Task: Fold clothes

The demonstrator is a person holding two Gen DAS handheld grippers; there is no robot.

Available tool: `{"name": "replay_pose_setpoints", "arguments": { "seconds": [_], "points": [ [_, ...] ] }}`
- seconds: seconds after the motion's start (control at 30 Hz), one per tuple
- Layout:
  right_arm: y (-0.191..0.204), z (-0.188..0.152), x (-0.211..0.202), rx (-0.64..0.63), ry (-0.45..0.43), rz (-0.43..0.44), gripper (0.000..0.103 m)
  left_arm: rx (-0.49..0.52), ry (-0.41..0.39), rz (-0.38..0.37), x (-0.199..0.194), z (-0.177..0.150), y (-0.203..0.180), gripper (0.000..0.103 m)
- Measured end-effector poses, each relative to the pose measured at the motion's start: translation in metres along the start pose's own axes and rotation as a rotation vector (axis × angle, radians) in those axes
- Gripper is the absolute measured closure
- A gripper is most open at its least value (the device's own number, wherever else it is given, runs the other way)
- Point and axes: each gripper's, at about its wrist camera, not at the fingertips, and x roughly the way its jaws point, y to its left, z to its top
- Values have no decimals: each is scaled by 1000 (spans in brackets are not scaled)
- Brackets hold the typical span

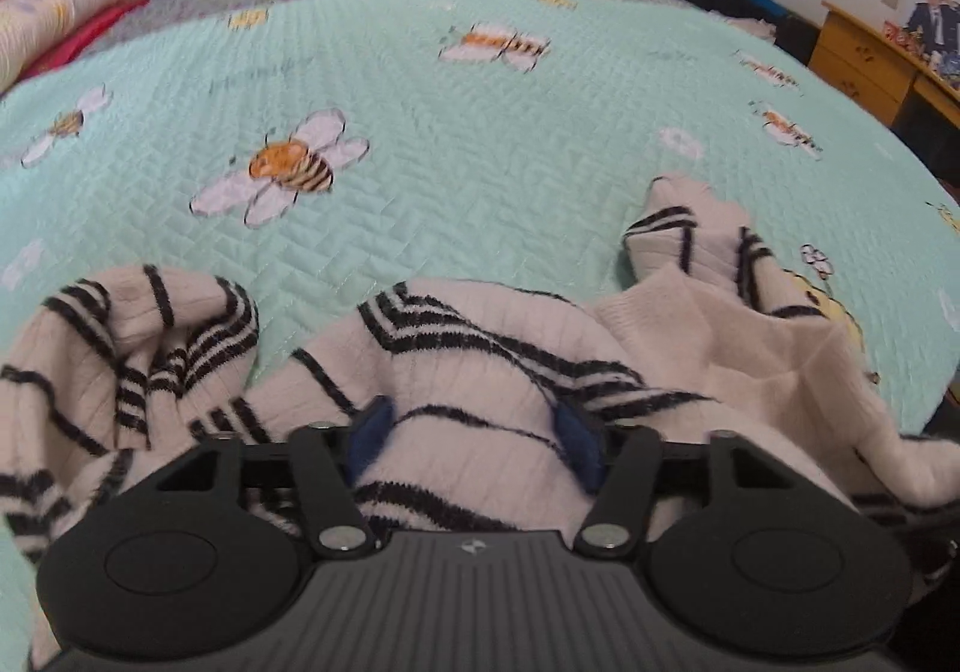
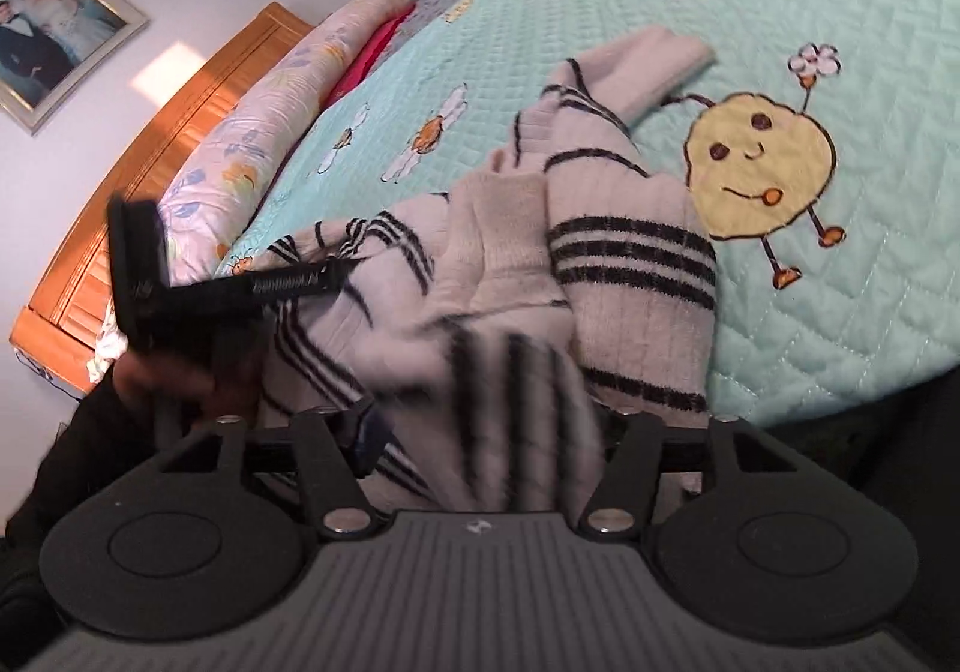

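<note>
Left wrist view: left gripper (image 1: 474, 432) down in one striped sweater (image 1: 456, 372), blue pads (image 1: 369, 432) pressing a bulge of knit between them.

Right wrist view: right gripper (image 2: 480, 432) buried in the same sweater (image 2: 624, 252), blurred fabric across the jaws, only one pad partly visible, so cannot tell whether clamped or apart. One sweater, bunched at the near edge of one mint bee-print quilt (image 1: 480, 132). Two grippers. Only in the right view: the other gripper (image 2: 180, 276) from the side in a hand (image 2: 174, 378), wooden headboard (image 2: 150, 156), framed photo (image 2: 54, 30), big yellow bee figure (image 2: 759, 168). Only in the left view: wooden dresser (image 1: 870, 66) at far right.
</note>
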Motion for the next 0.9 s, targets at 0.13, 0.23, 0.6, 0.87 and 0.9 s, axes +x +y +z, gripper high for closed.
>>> {"name": "replay_pose_setpoints", "arguments": {
  "seconds": [0.13,0.23,0.6,0.87,0.9],
  "points": [
    [5,1,5,-39,-23,-5,45,-36,-68,-23,-23,5,7,86],
    [14,4,10,-98,-52,-25,69,-43,-101,-9,-28,20,12,91],
    [118,138,-48,-278,-614,19,86,-10,-663,32,-184,154,10,97],
    [94,102,10,-242,-395,-11,77,-150,-293,114,-108,25,39,94],
    [83,90,33,-226,-315,-54,77,-187,-203,135,-87,2,46,94]
  ]
}}
